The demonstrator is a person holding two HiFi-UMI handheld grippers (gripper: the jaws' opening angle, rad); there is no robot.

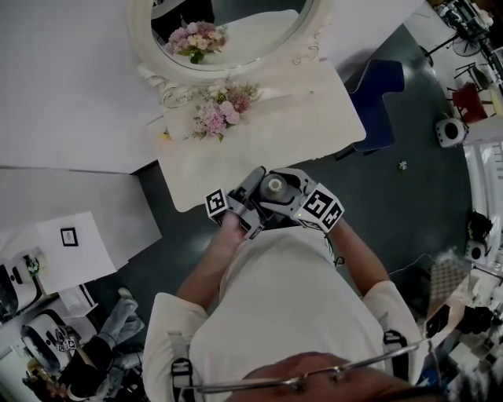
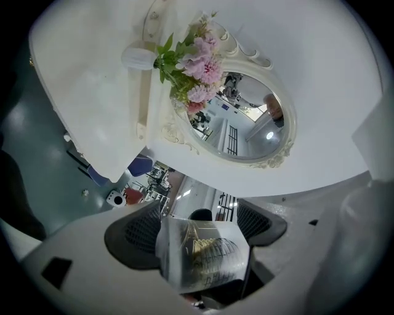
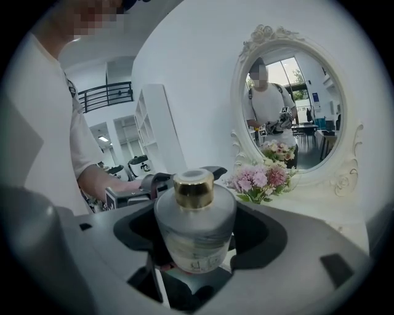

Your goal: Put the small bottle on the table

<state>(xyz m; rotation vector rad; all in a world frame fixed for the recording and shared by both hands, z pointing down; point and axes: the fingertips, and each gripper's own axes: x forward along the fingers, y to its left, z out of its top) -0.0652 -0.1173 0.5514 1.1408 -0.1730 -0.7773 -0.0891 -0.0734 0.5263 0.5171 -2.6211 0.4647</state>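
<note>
The small bottle [image 1: 273, 187] is frosted glass with a gold cap and a pale label. It is held in the air just before the front edge of the white dressing table [image 1: 259, 157]. My left gripper [image 1: 253, 198] and right gripper [image 1: 294, 193] meet around it. In the right gripper view the bottle [image 3: 194, 221] stands upright with my right gripper [image 3: 197, 231] shut on its body. In the left gripper view the bottle [image 2: 203, 252] fills the gap of my left gripper [image 2: 200, 227], with both pads against it.
An oval white-framed mirror [image 1: 228, 23] stands at the back of the table, with pink flowers [image 1: 222, 114] in front of it. A blue chair [image 1: 379, 98] is to the right. A white desk [image 1: 71, 235] lies to the left, and equipment clutters the floor edges.
</note>
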